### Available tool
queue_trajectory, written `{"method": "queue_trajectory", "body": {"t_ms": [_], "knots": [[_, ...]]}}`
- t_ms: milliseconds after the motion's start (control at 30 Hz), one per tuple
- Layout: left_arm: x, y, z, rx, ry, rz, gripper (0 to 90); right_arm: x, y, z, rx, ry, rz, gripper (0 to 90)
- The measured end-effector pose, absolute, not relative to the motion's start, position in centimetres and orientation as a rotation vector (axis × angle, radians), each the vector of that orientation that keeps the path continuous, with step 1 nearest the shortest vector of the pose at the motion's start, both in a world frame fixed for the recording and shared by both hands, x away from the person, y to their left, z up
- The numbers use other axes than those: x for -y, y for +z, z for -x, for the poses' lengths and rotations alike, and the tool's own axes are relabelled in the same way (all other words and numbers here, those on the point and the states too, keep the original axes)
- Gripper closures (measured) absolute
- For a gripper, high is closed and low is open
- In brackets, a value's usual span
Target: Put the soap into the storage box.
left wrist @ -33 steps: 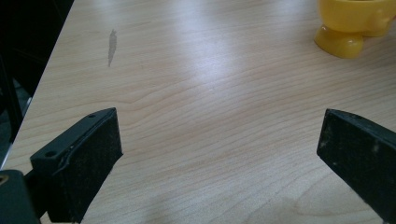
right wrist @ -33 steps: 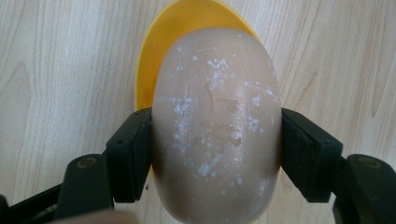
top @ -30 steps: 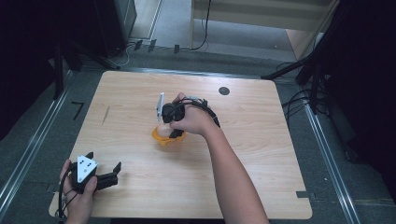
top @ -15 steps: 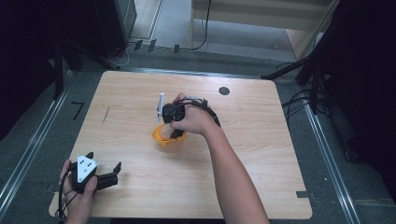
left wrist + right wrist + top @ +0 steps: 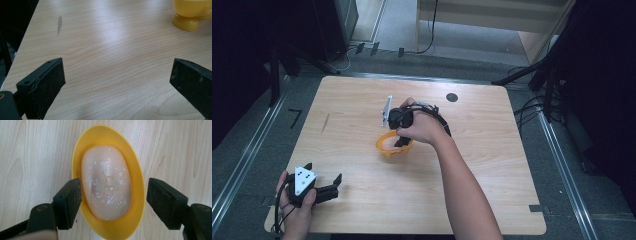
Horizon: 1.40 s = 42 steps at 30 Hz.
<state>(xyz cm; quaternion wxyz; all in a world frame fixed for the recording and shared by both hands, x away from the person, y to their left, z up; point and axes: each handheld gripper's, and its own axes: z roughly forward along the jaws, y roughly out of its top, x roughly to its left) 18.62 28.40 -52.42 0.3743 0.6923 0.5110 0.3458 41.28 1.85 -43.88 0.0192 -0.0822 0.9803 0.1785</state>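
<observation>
**Soap in yellow dish, right gripper poised over it**

Landmark: the yellow dish (image 5: 108, 182), oval, sitting near the middle of the worktop (image 5: 362, 110). It holds one pale peach bar of soap (image 5: 106, 182), lying flat along the dish's length, its top flecked with white.

Your right gripper (image 5: 401, 131) hangs directly above the dish, pointing down. Its jaws are spread wide, released, gripping nothing. In the right gripper view one jaw overlaps the dish's rim on one long side; the other stands clear outside the rim opposite. Whether any jaw touches the dish, you cannot tell from here.

Your left gripper (image 5: 319, 187) rests well apart from the dish, at the worktop's near-left corner, jaws also wide apart and empty. The left gripper view catches the dish's foot far off.

Against the frames from a second ago: dish, soap and both grippers sit where they were; no visible shift.
</observation>
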Motion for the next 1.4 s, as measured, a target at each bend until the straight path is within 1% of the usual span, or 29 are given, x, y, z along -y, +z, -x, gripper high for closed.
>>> {"method": "queue_trajectory", "body": {"t_ms": [467,633,767,900,1400], "knots": [[-28.4,-52.4,-18.7,-1.311,0.881,-1.769,0.3,0.1,-44.0,-40.6,-3.045,0.595,0.167,27.4],[-28.4,-52.4,-18.7,-1.312,0.883,-1.769,0.3,0.9,-44.1,-40.1,-3.044,0.604,0.158,23.3],[-28.4,-52.4,-18.7,-1.316,0.887,-1.768,0.2,1.6,-44.1,-39.7,-3.054,0.607,0.118,17.5],[-28.4,-52.4,-18.7,-1.315,0.890,-1.773,0.2,2.2,-44.1,-39.3,-3.044,0.625,0.100,13.9],[-28.4,-52.4,-18.8,-1.315,0.888,-1.775,0.2,5.4,-45.8,-37.5,-3.071,0.652,0.002,13.2]]}}
